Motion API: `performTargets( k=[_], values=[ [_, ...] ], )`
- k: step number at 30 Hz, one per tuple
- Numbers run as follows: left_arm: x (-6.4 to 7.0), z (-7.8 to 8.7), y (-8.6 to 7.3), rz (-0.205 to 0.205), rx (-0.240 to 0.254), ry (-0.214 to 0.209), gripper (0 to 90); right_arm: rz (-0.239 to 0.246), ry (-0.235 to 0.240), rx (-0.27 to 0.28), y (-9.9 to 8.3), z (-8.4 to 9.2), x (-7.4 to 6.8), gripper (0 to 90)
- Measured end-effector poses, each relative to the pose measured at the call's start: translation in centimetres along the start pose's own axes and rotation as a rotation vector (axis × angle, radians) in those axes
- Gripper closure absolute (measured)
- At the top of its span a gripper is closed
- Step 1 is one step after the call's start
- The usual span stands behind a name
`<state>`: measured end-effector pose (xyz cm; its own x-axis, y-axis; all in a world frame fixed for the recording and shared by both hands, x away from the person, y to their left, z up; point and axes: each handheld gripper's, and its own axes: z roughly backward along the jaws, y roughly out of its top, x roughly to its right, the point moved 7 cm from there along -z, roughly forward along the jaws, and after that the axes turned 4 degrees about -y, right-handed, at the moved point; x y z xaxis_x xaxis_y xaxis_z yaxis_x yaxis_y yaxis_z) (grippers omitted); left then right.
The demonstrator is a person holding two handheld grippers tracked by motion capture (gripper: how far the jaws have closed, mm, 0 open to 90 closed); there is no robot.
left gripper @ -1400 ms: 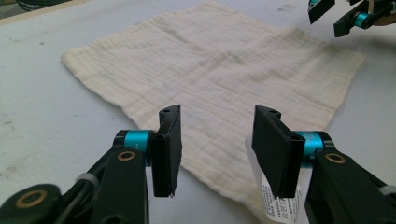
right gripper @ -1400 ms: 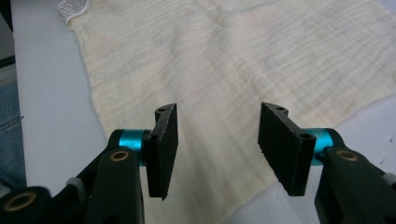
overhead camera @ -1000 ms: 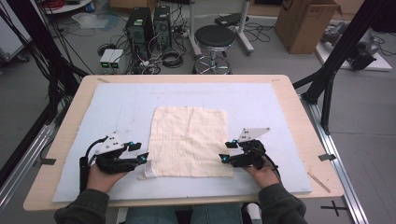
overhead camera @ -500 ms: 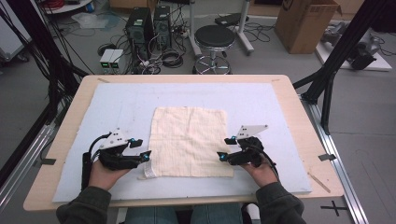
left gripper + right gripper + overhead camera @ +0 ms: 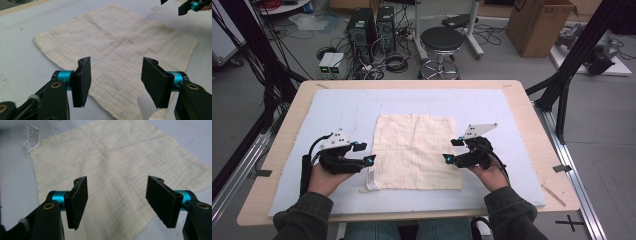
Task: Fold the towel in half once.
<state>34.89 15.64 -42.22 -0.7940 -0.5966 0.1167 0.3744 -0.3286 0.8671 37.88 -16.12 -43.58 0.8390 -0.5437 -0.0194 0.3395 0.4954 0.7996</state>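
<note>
The person's left hand [image 5: 324, 177] comes in from the near edge and holds the left gripper [image 5: 363, 154] level, aimed rightward at the left edge of the cream square muslin cloth [image 5: 414, 150]. The right hand [image 5: 489, 172] mirrors it, with the right gripper [image 5: 451, 150] aimed leftward at the cloth's right edge. Both forearms in dark green sleeves [image 5: 302, 220] lie over the near rim of the pale wooden counter [image 5: 532, 115].

The left gripper's jaws have just been opening and stand well apart, with nothing between the pads; in the left gripper view the cloth lies flat below and beyond them. The right gripper's jaws have likewise been opening and stand apart, clear of the fabric.

The cloth lies spread flat in the middle of the light blue-grey mat [image 5: 342, 107] that covers the counter, between the two grippers. It is nearly square, with no clear long axis, and its edges run roughly parallel to the counter's. A small white printed care label [image 5: 372, 181] sticks out at its near left corner.
</note>
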Motion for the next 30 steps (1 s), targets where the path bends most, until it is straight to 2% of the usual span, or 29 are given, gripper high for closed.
performTargets(
  k=[7,12,15,20,21,22,25,30],
  values=[
    [-1.3,-0.9,2.0,0.007,-0.004,-0.005,41.9,-0.004,-0.006,-0.004,1.7,-0.1,1.8,33.9],
    [-2.9,-1.4,3.7,0.03,0.001,0.001,43.2,-0.023,-0.024,0.0,3.0,-0.1,3.7,34.1],
    [-4.2,-1.7,4.8,0.061,0.024,0.0,44.7,-0.034,-0.039,-0.004,3.8,-0.2,5.1,34.1],
    [-6.4,-2.4,5.9,0.08,0.023,0.044,46.1,-0.054,-0.061,-0.001,4.9,-0.4,7.0,35.4],
    [-6.4,-2.4,5.9,0.08,0.023,0.044,46.7,-0.054,-0.061,-0.001,4.9,-0.4,7.0,35.4],
    [-7.1,-2.8,6.3,0.073,0.002,0.062,47.1,-0.063,-0.07,0.003,5.3,-0.4,7.7,36.0],
    [-8.0,-3.7,6.8,0.077,-0.001,0.071,48.2,-0.08,-0.093,0.0,5.8,-0.8,9.0,36.5],
    [-9.3,-5.3,7.0,0.068,-0.006,0.108,51.0,-0.142,-0.146,-0.005,5.7,-2.1,11.3,39.2]
  ],
)
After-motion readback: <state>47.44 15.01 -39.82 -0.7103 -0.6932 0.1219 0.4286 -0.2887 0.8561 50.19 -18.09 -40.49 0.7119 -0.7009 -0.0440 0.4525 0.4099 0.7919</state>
